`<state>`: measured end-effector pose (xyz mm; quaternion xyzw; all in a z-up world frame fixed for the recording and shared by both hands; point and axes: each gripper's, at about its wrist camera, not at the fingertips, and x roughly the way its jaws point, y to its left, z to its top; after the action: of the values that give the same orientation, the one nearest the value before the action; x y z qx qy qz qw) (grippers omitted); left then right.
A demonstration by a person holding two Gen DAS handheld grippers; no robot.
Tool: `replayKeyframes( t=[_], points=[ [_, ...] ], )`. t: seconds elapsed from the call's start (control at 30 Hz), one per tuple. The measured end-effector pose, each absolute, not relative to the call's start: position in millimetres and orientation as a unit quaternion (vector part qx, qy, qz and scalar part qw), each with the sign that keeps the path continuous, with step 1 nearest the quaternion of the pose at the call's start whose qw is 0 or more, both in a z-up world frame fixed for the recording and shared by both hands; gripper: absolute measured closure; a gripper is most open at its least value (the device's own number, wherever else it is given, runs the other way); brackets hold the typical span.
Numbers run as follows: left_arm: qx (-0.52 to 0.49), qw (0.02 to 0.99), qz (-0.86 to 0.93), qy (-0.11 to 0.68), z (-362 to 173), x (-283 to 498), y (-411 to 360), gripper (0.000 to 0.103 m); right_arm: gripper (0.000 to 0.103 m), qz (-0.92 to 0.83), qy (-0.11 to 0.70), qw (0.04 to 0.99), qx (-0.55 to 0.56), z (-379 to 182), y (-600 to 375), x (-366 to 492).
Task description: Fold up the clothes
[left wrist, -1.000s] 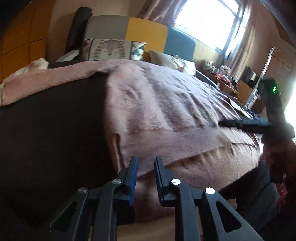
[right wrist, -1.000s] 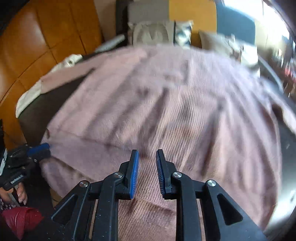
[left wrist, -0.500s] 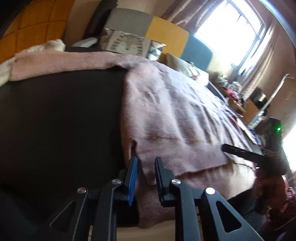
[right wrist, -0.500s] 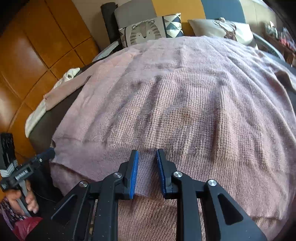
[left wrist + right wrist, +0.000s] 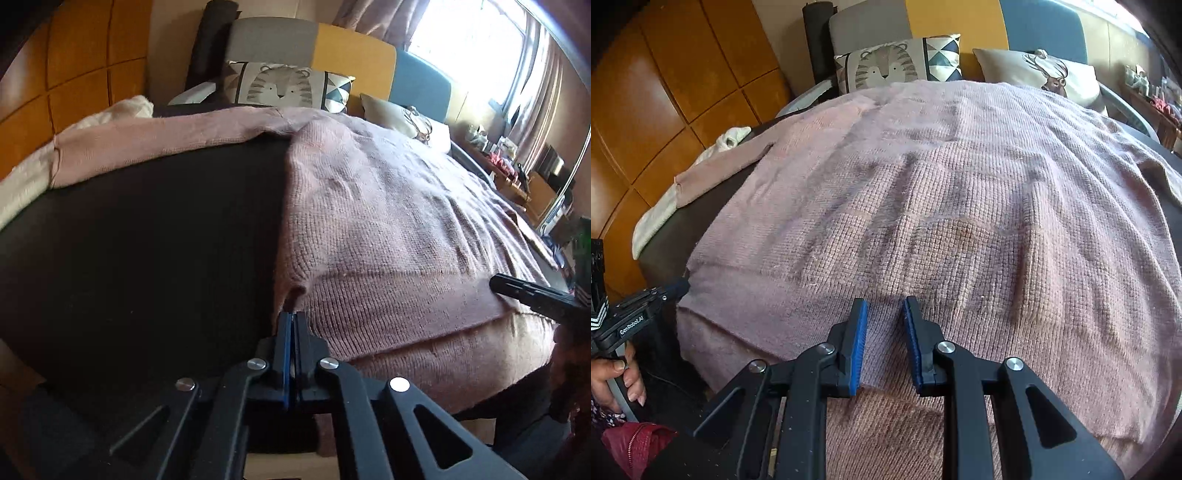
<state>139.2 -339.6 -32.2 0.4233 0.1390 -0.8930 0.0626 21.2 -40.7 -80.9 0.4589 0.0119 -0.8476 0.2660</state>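
A pink knit sweater lay spread flat across the dark bed, hem toward the near edge. The left hand-held gripper was pressed together at the hem's left corner, while the right hand-held gripper stood spread over the hem's middle, pinching nothing.

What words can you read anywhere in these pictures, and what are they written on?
"GenRobot.AI": white letters on the side of the left gripper, seen in the right wrist view.
No other writing can be read; things on the far shelf by the window are too small and blurred.
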Motion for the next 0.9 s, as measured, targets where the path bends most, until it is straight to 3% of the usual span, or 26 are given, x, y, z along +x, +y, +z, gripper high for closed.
replayKeyframes(
  t=[0.13,0.2,0.3,0.47,0.63,0.67,0.77,0.87,0.9],
  points=[
    [0.41,0.012,-0.89,0.2,-27.8,143.9,-349.8,0.101,0.081,-0.85,0.025,0.264,0.454,-79.4,-44.1,23.0],
    [0.389,0.0,-0.891,0.233,-18.5,149.9,-357.6,0.101,0.071,-0.848,0.045,0.271,0.452,-77.1,-48.0,25.1],
    [0.344,0.018,-0.909,0.234,8.9,150.7,-360.0,0.1,0.067,-0.855,0.046,0.279,0.435,-66.9,-46.5,31.3],
    [0.308,-0.04,-0.932,0.188,49.4,85.7,-310.0,0.093,0.067,-0.889,-0.013,0.238,0.392,-40.6,-16.1,22.4],
    [0.38,-0.079,-0.916,0.099,21.5,-0.1,-232.3,0.091,0.061,-0.903,-0.033,0.161,0.397,-33.8,10.3,-7.1],
    [0.399,-0.076,-0.911,0.077,9.2,-13.1,-219.6,0.091,0.062,-0.904,-0.034,0.169,0.392,-31.5,9.7,-11.6],
    [0.414,-0.044,-0.906,0.074,-18.9,-16.0,-216.7,0.091,0.077,-0.903,-0.01,0.195,0.384,-30.1,-8.3,-20.9],
    [0.399,-0.036,-0.912,0.089,-29.0,-2.3,-225.5,0.091,0.077,-0.89,-0.002,0.234,0.392,-39.9,-35.4,-34.2],
    [0.388,-0.041,-0.916,0.087,-31.4,3.1,-227.3,0.091,0.082,-0.883,-0.005,0.249,0.397,-45.3,-45.8,-38.0]
  ],
)
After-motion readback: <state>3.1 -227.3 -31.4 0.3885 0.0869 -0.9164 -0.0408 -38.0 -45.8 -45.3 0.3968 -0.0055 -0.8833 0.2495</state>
